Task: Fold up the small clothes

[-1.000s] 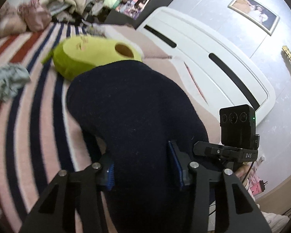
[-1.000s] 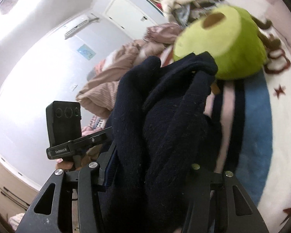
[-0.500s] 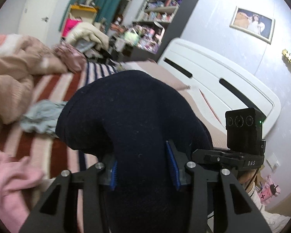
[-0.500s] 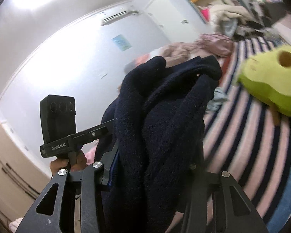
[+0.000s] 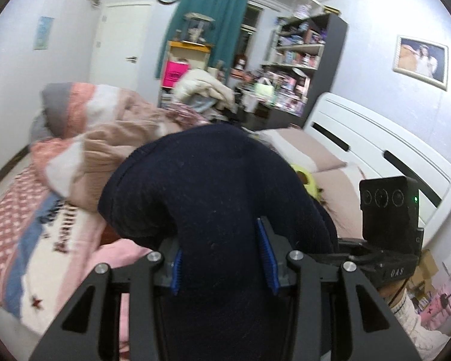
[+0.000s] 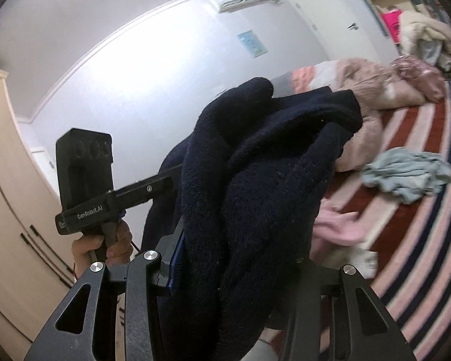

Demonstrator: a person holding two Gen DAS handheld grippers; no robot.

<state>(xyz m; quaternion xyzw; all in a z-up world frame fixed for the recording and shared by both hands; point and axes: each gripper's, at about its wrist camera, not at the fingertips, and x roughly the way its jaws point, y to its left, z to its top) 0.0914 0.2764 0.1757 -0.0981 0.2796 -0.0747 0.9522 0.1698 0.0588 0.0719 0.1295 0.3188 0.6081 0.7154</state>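
Both grippers, left [image 5: 224,260] & right [image 6: 234,273], around bunched fuzzy navy knit [image 5: 207,186].

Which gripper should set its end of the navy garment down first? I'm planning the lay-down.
Probably the right gripper: its view shows open striped bedding beside it. The left gripper holds the navy garment smoother but faces heaped blankets.
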